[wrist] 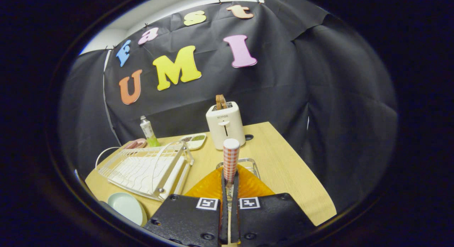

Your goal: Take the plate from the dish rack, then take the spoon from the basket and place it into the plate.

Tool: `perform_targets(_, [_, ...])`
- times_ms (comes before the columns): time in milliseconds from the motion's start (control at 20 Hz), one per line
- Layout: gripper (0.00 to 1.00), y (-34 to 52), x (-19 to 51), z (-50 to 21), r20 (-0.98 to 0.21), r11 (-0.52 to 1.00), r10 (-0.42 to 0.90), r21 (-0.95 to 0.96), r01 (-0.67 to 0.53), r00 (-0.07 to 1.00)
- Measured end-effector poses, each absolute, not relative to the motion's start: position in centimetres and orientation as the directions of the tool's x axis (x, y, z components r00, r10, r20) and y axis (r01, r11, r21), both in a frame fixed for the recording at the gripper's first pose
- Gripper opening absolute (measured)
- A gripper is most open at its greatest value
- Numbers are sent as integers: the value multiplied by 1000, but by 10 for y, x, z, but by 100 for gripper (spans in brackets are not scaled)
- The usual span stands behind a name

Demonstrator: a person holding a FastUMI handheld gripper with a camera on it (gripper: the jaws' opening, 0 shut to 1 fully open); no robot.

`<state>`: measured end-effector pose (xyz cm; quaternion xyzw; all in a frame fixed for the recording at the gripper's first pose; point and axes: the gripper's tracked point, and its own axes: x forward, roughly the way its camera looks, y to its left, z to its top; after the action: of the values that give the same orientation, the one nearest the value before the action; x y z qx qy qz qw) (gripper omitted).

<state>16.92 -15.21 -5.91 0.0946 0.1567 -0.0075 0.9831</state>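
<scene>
My gripper (230, 185) is shut on the spoon (231, 158), whose orange-and-white checked handle with a white end stands upright between the fingers. The spoon hangs above an orange mat (248, 186), and behind it a clear wire basket (248, 165) stands on the mat. Its bowl end is hidden between the fingers. The pale green plate (127, 206) lies on the wooden table (283, 162) to the left of the fingers, in front of the white dish rack (149, 169).
A white toaster (225, 124) with toast in its slot stands beyond the basket. A small bottle (148, 131), a pink dish (135, 144) and a white divided dish (194, 140) sit along the back, behind the rack. The table's right edge runs close by.
</scene>
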Motion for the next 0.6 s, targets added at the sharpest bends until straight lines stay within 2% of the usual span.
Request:
perform_targets(350, [8, -160, 146, 2, -198, 982, -162, 61, 178, 967])
perform_targets(600, [8, -110, 98, 49, -117, 987, -129, 77, 139, 985])
